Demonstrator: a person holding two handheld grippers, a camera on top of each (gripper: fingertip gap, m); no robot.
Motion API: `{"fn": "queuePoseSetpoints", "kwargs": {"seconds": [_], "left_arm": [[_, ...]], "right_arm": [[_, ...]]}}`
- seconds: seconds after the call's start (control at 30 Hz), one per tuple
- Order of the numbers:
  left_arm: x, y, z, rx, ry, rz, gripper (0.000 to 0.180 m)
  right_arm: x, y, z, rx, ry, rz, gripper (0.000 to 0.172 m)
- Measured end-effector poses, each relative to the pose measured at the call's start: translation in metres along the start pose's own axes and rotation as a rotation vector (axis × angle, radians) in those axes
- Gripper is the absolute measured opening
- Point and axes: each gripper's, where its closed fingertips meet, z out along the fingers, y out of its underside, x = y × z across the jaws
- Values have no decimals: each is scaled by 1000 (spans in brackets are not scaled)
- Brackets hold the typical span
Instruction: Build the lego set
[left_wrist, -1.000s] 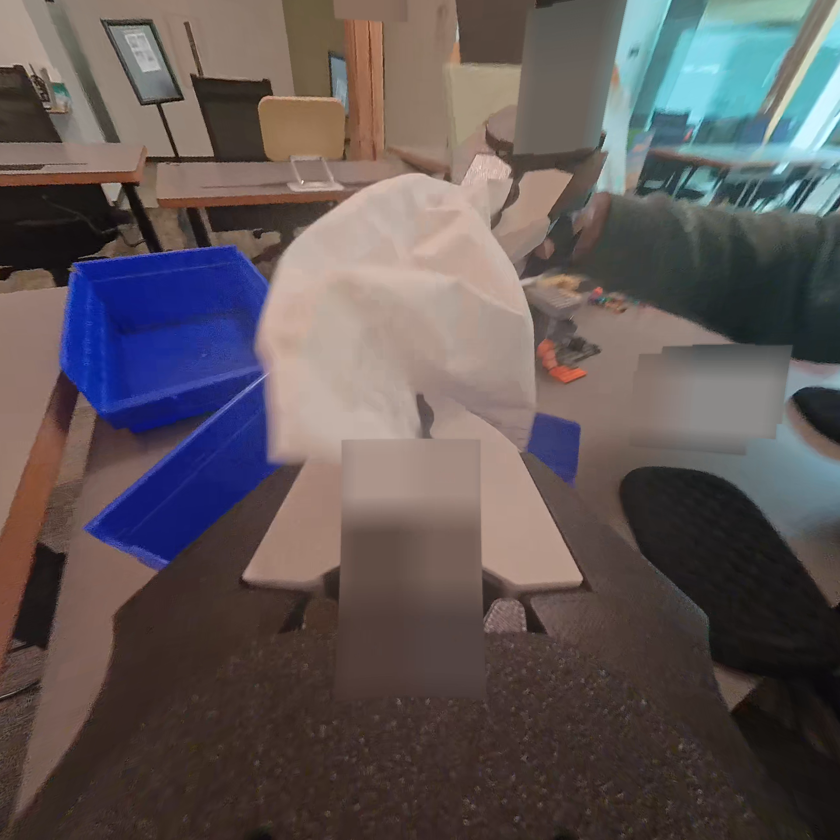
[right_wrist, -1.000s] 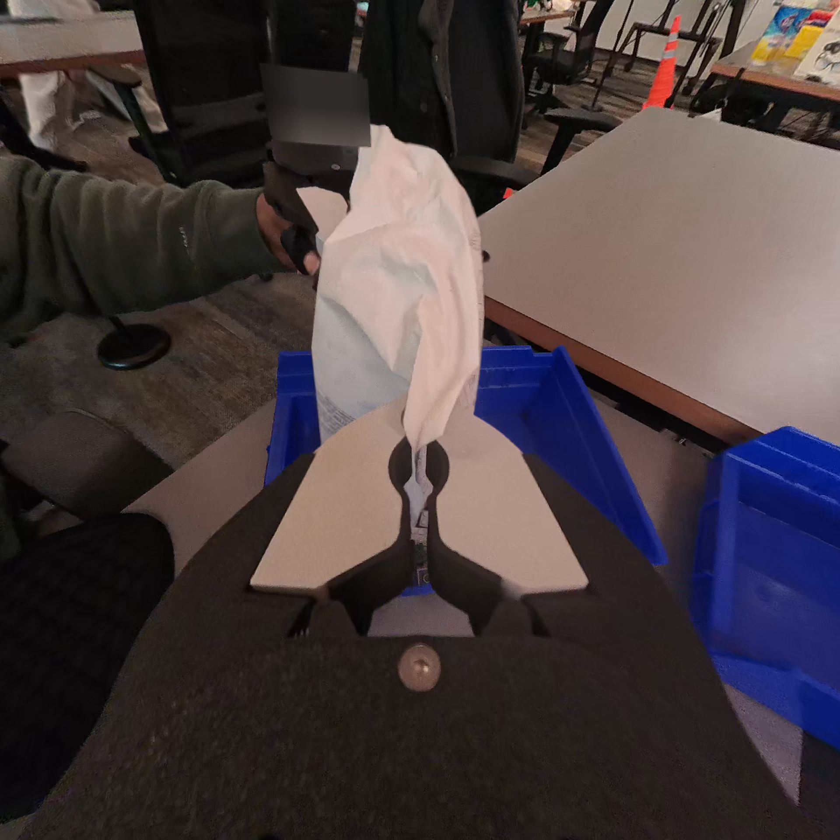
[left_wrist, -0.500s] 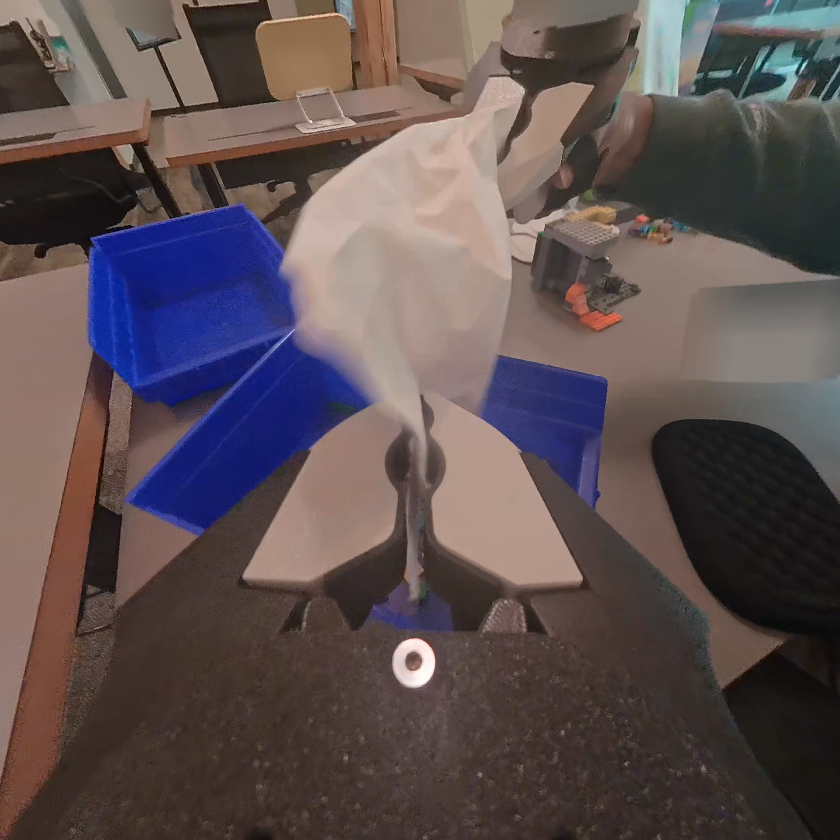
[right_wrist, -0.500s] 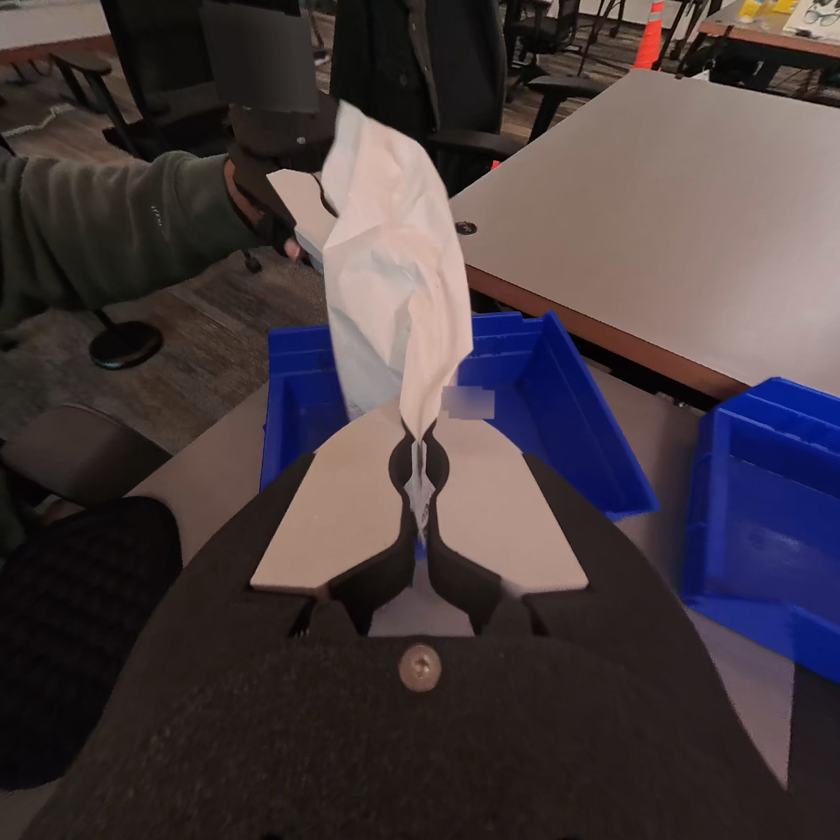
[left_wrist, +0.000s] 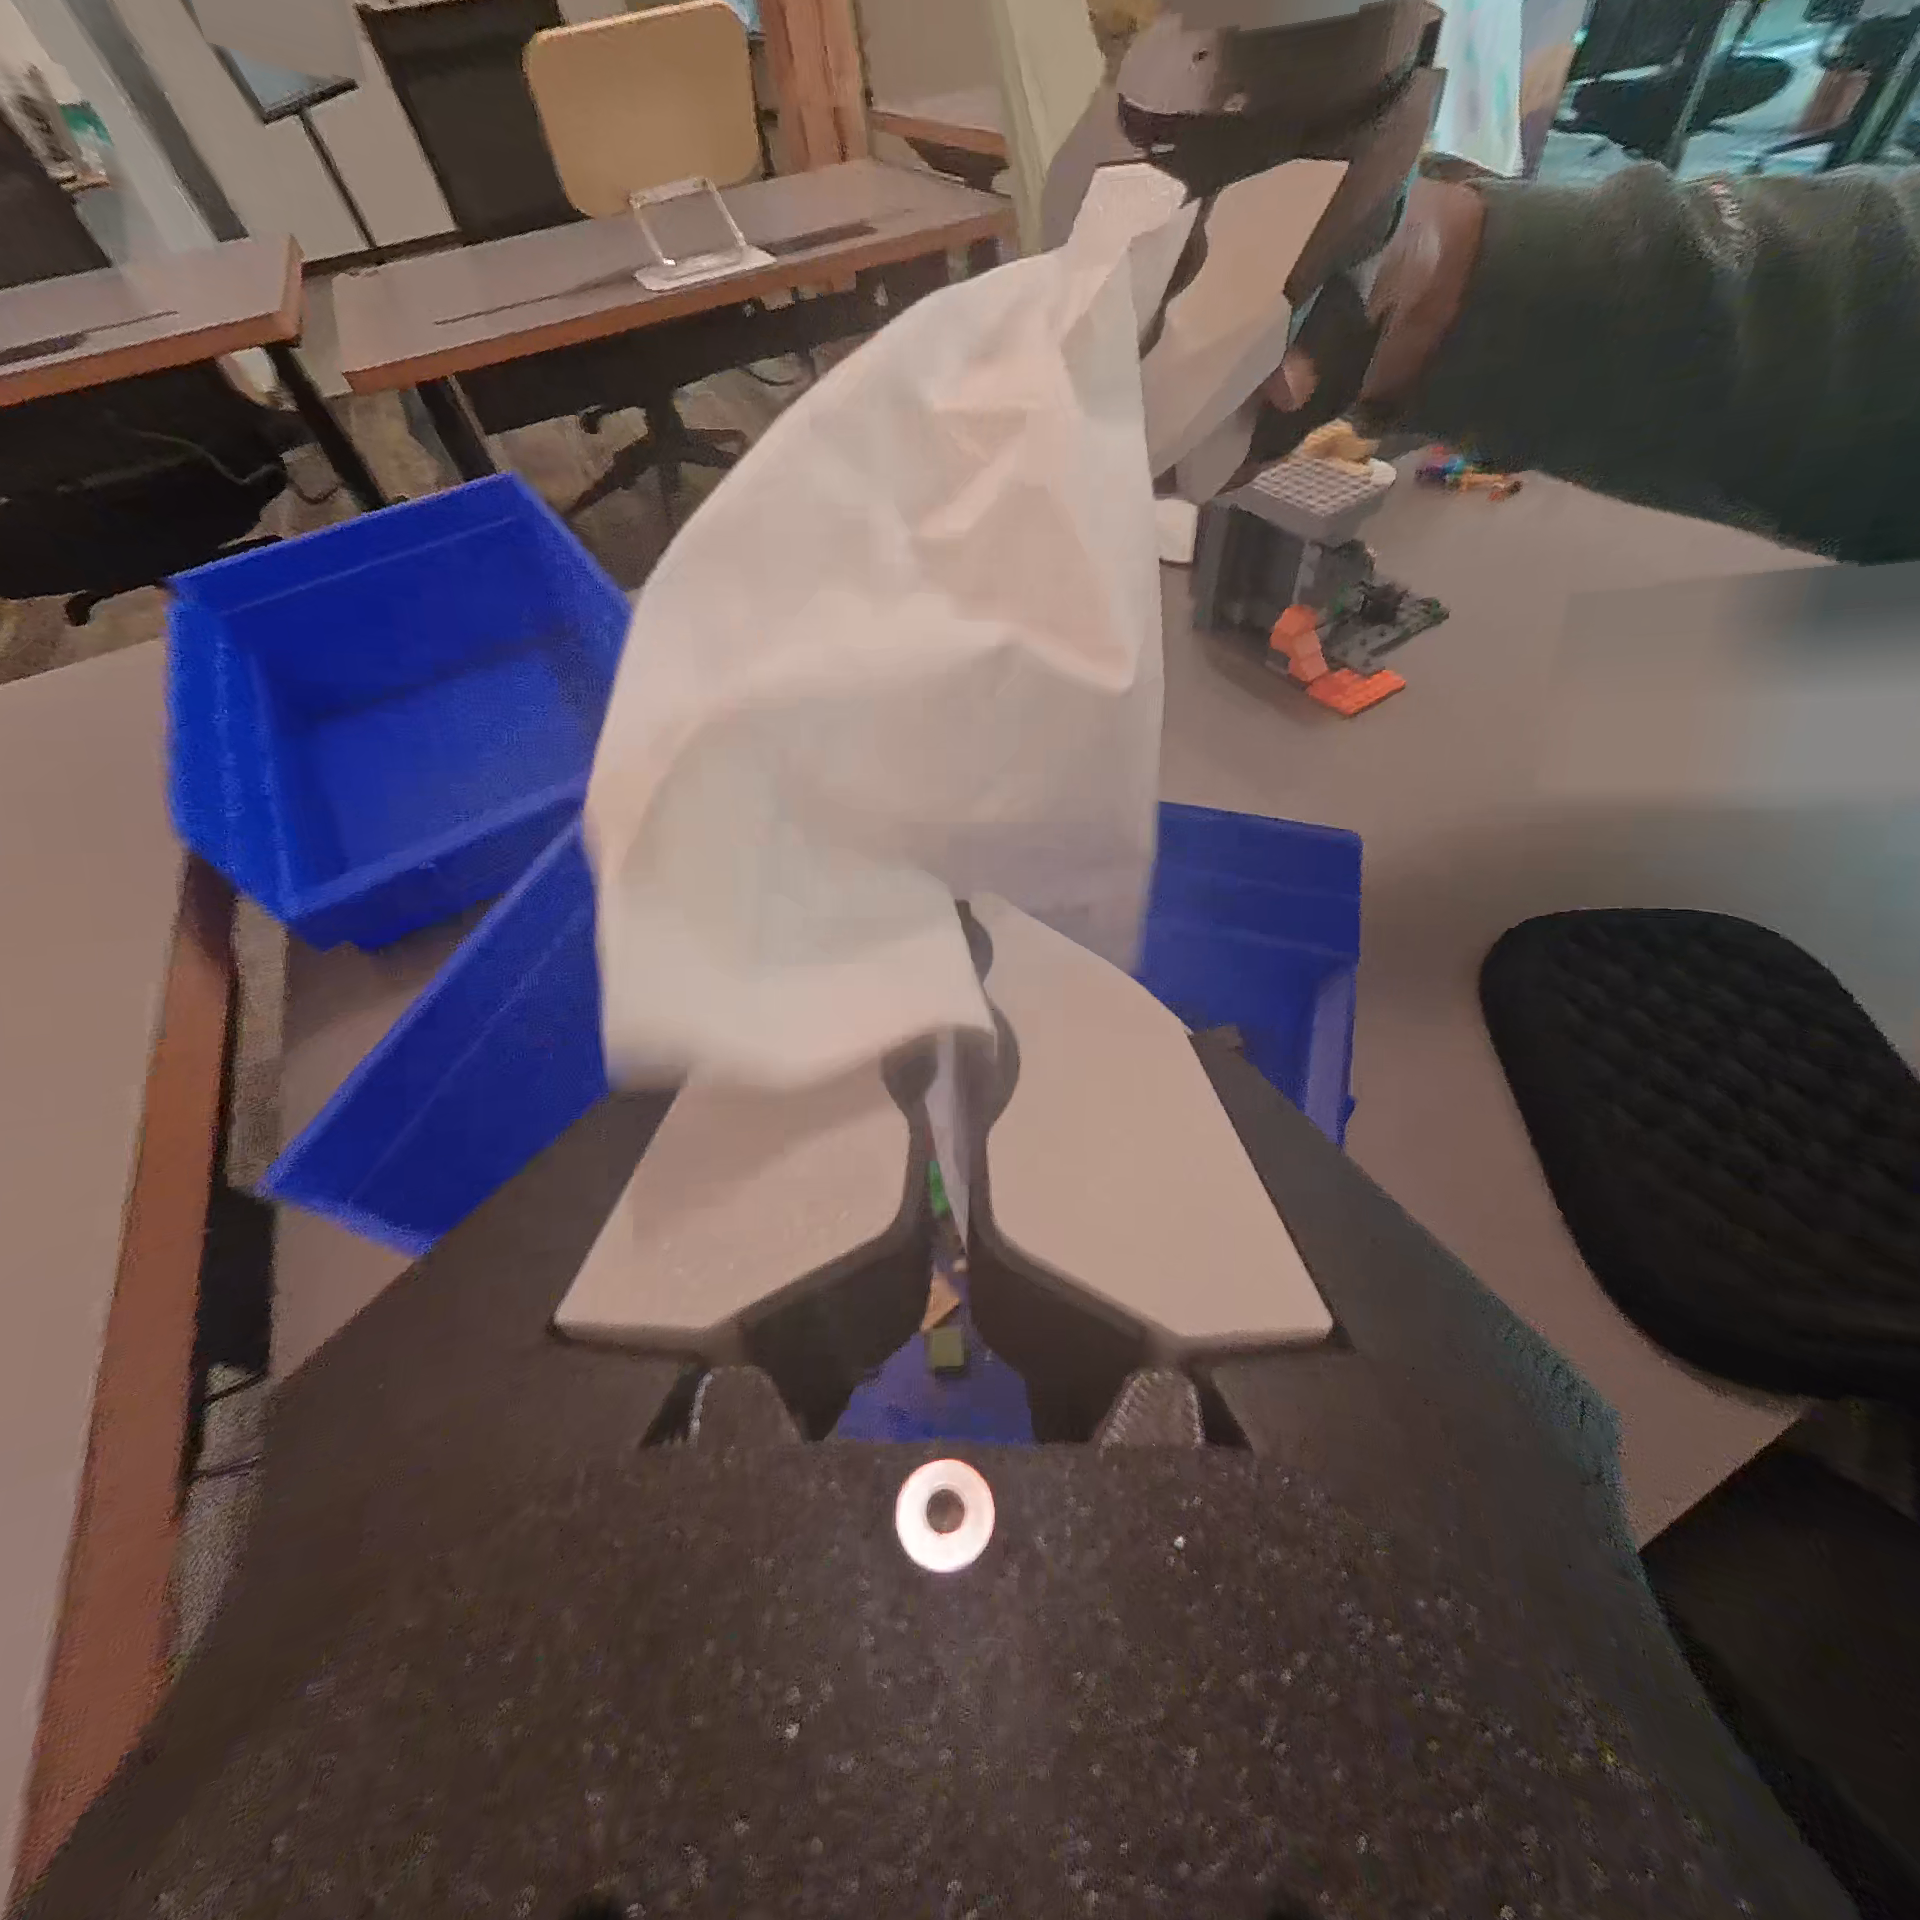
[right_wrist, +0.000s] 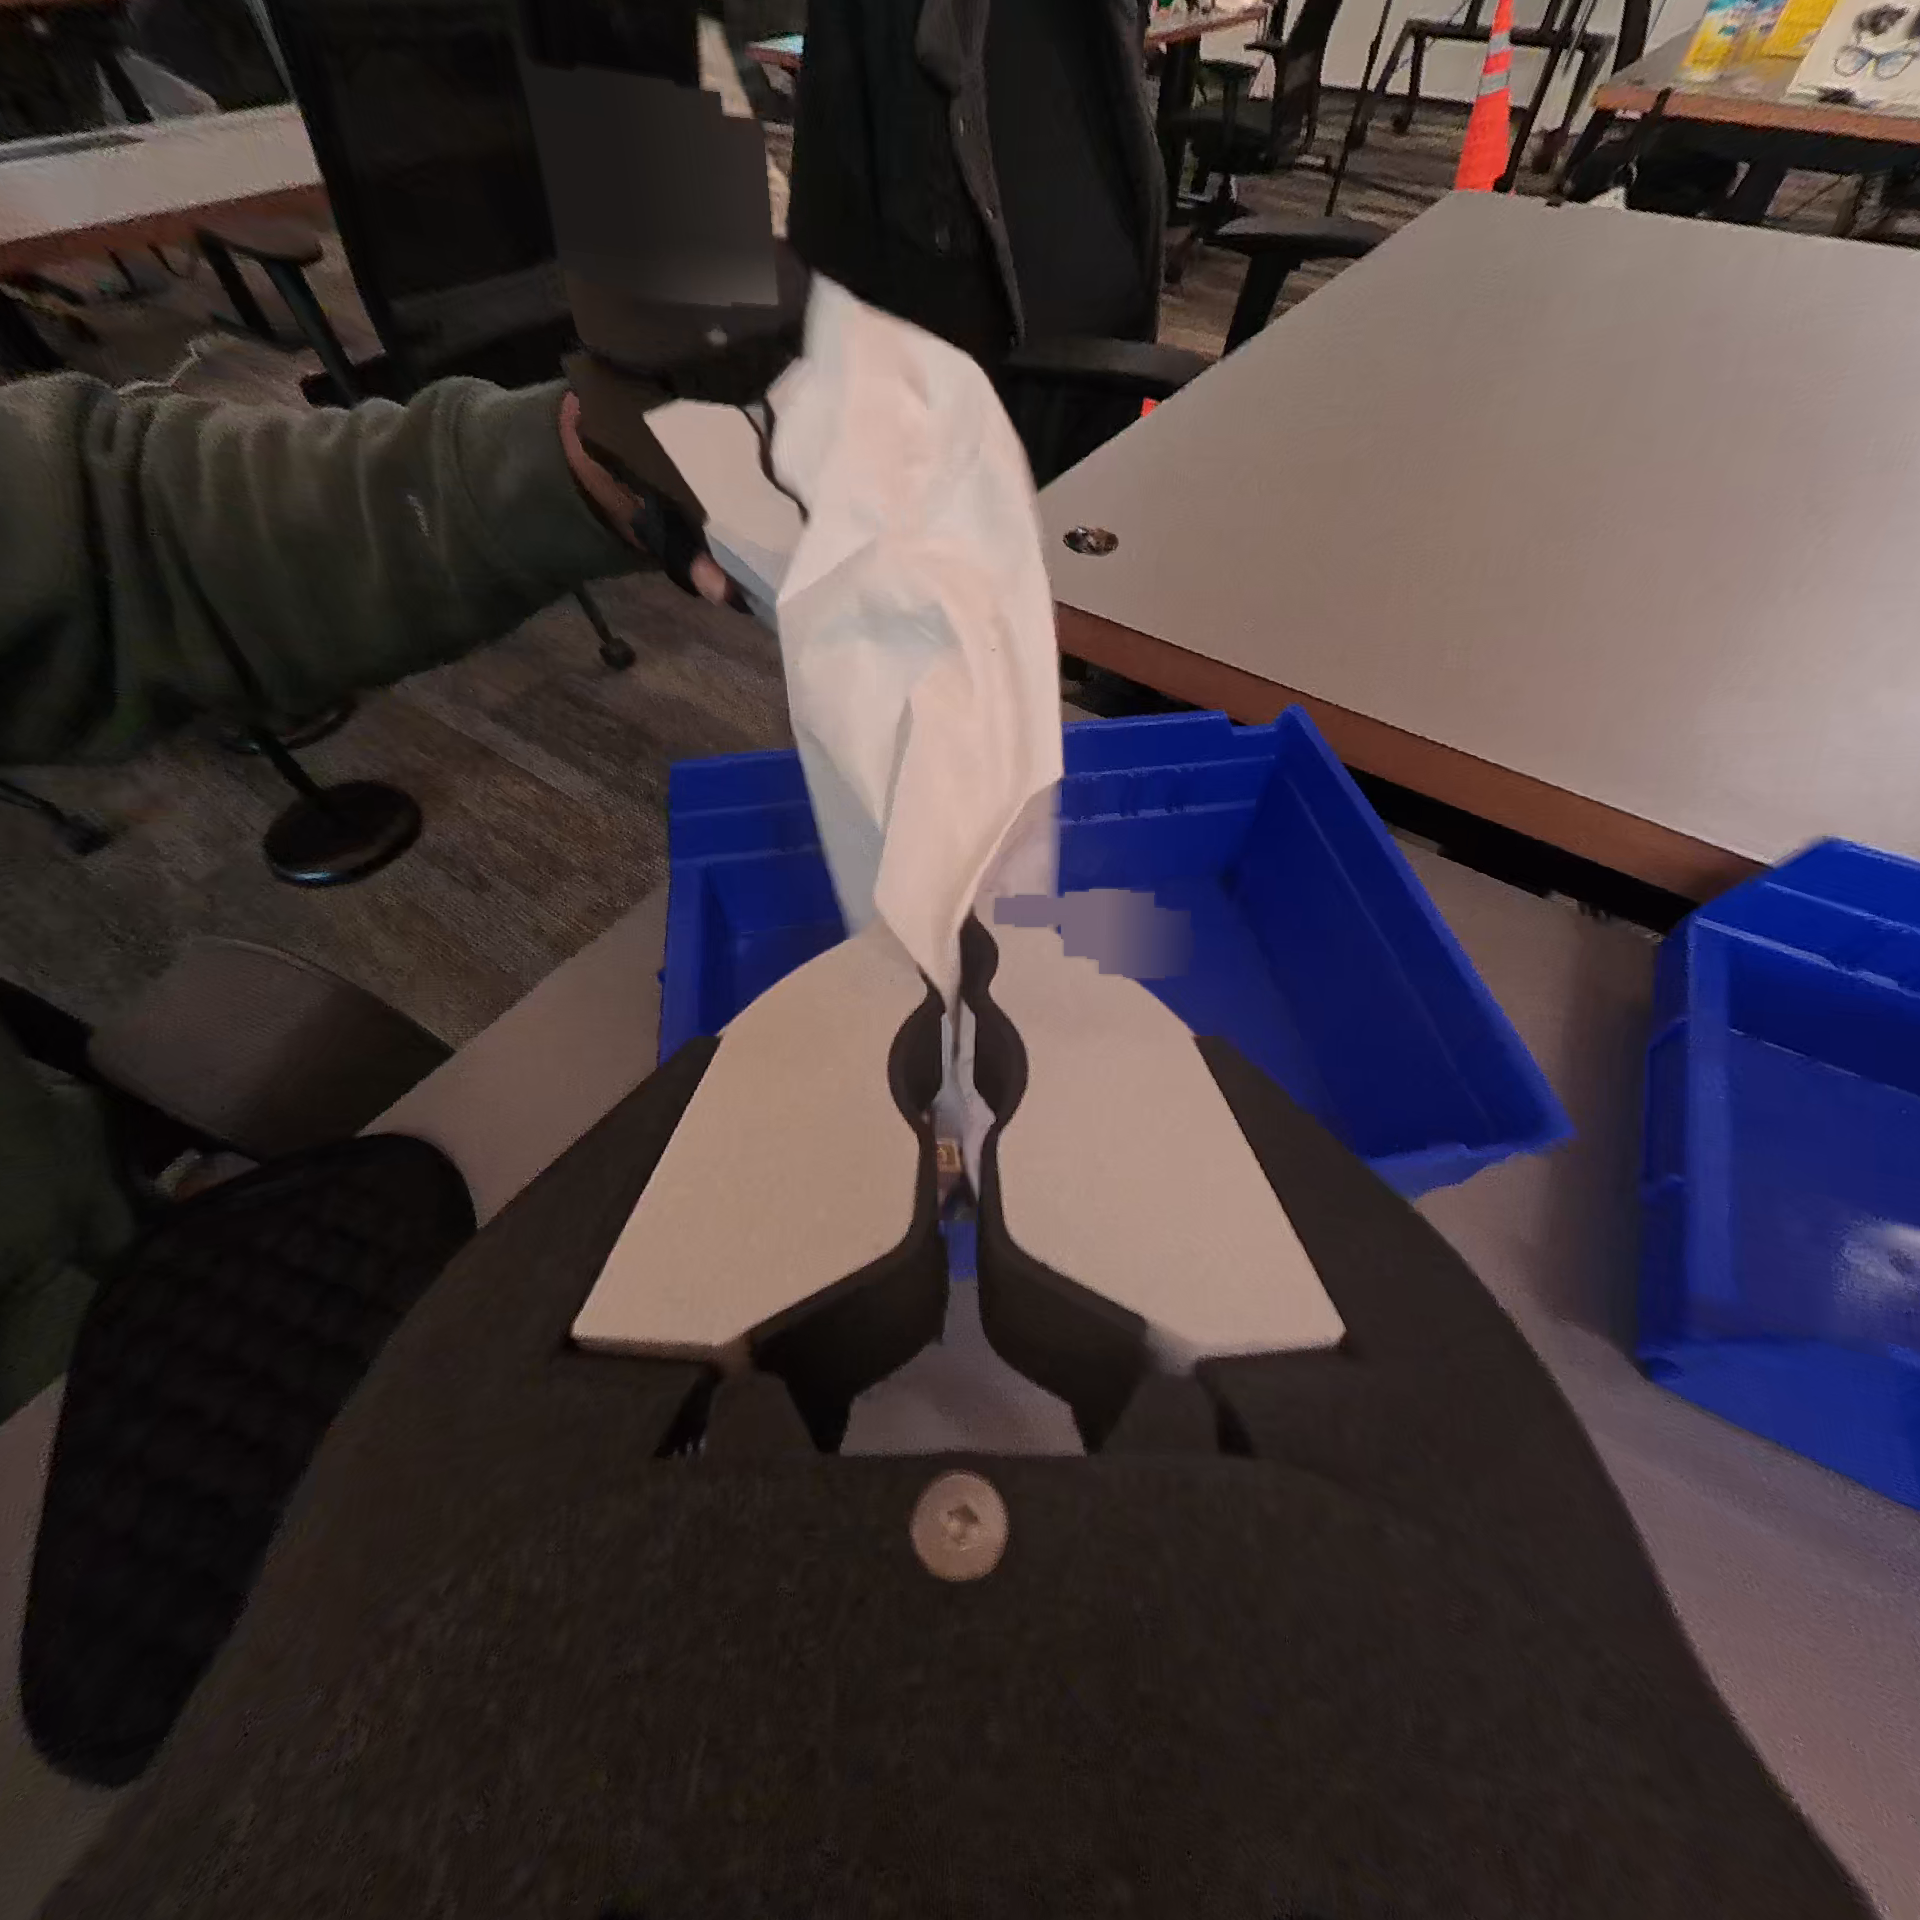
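A crumpled white bag (left_wrist: 883, 644) hangs stretched in the air between my two grippers. My left gripper (left_wrist: 966, 935) is shut on one end, and the bag flops over its left finger. My right gripper (right_wrist: 961, 935) is shut on the other end, which is twisted thin between its pads. Each gripper also shows in the other's view: the right one (left_wrist: 1195, 312) at the top, held by a hand in a green sleeve, and the left one (right_wrist: 764, 457) at the upper left. A blue bin (left_wrist: 1257, 935) stands on the table under the bag and also shows in the right wrist view (right_wrist: 1330, 935).
A second blue bin (left_wrist: 384, 675) stands beside the first and also shows in the right wrist view (right_wrist: 1797, 1143). A small grey and orange brick model (left_wrist: 1309, 592) sits on the grey table (left_wrist: 1507, 831). A black chair seat (left_wrist: 1714, 1143) is at the table's edge. Another table (right_wrist: 1558, 468) stands alongside. Spacing between my two grippers at the tips: around 12 cm.
Both grippers stay shut on the bag. Both have tilted downward, so the bins and table sit higher in view. The bag's end has flopped over my left gripper's left finger.
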Motion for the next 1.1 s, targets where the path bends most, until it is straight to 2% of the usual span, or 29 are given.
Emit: {"fn": "queuePoseSetpoints", "kwargs": {"seconds": [0.1,0.2,0.27,0.33,0.47,0.53,0.63,0.7,0.73,0.8,0.87,1.0,1.1], "left_arm": [[-4,-4,1,-10,-17,14,0],[-10,-9,-12,30,-8,-54,0],[-1,-3,0,-21,-16,-6,0],[12,-6,13,-13,14,1,0],[-7,-11,-5,27,-73,-30,1],[-5,-9,-7,34,-65,-66,0],[8,-2,7,-25,-64,24,0],[-6,-4,-1,-15,-118,28,1],[-16,-5,-10,8,-135,1,1],[-8,-14,-16,60,-57,-44,1],[2,-18,-12,38,-86,84,0],[28,-42,-13,149,11,87,1],[50,-50,-12,184,54,65,19]], "right_arm": [[-9,-3,8,-3,9,-36,0],[0,-3,-13,27,40,0,0],[-1,2,-9,6,52,1,0],[-11,1,2,6,33,-14,0],[-6,0,-10,24,83,-9,0],[-1,4,-17,16,101,11,0],[-11,4,-1,-20,99,-35,0],[-10,2,1,-40,137,-72,0],[-6,1,-6,-40,163,-84,0],[-9,-5,-19,-6,150,-70,0],[-12,-5,-28,-35,201,-137,0],[-39,-12,-57,-16,209,-194,0],[-66,-3,-88,-36,280,-278,0]]}}
